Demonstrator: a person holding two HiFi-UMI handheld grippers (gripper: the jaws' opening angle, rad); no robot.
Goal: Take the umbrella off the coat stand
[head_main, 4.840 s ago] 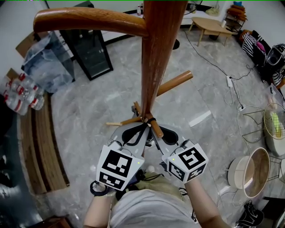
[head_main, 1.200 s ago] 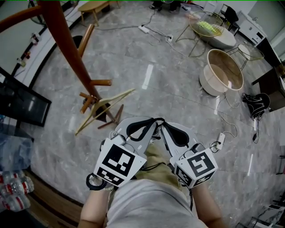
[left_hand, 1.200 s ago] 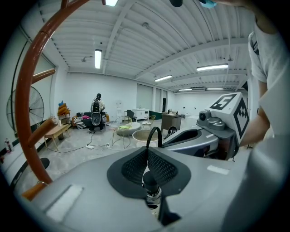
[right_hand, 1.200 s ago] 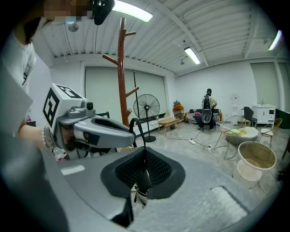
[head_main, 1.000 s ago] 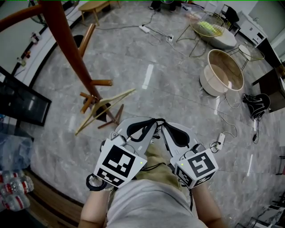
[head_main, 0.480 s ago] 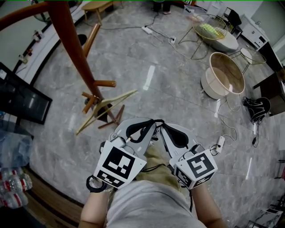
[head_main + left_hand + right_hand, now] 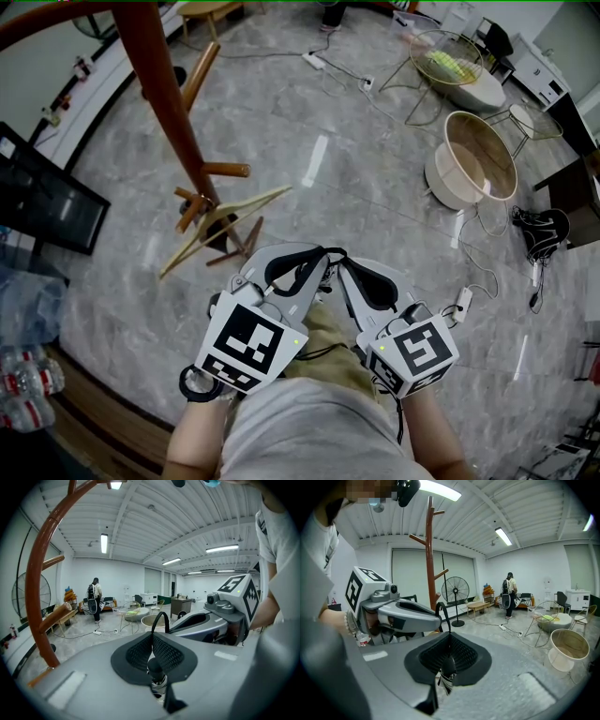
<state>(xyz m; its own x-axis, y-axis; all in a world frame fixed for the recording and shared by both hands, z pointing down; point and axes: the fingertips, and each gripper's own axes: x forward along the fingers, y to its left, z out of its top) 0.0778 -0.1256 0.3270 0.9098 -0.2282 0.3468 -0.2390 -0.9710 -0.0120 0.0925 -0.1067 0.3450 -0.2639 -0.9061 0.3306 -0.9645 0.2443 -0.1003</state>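
Observation:
The brown wooden coat stand [image 7: 169, 103] rises at the upper left of the head view, its feet [image 7: 211, 220] on the marble floor. It is apart from both grippers. My left gripper [image 7: 314, 261] and right gripper [image 7: 342, 267] are held side by side close to the body, tips almost meeting. A black umbrella strap [image 7: 323, 253] loops between them. In the left gripper view the jaws are shut on the strap [image 7: 159, 620], with the umbrella's black knob [image 7: 154, 667] hanging just beneath. In the right gripper view the shut jaws pinch the same strap [image 7: 443, 613] above striped umbrella fabric [image 7: 445, 680].
A round tub [image 7: 473, 159] and a wire chair [image 7: 450, 61] stand at the upper right. Cables and a power strip [image 7: 464, 300] lie on the floor to the right, by a black bag [image 7: 539, 230]. A black cabinet [image 7: 42, 202] and bottled water [image 7: 23, 394] sit left. A person [image 7: 95, 599] stands far off.
Since the earliest frame the strap has come off the stand's peg, and the stand has gone from straight ahead to the upper left. Over the last second both grippers stayed still.

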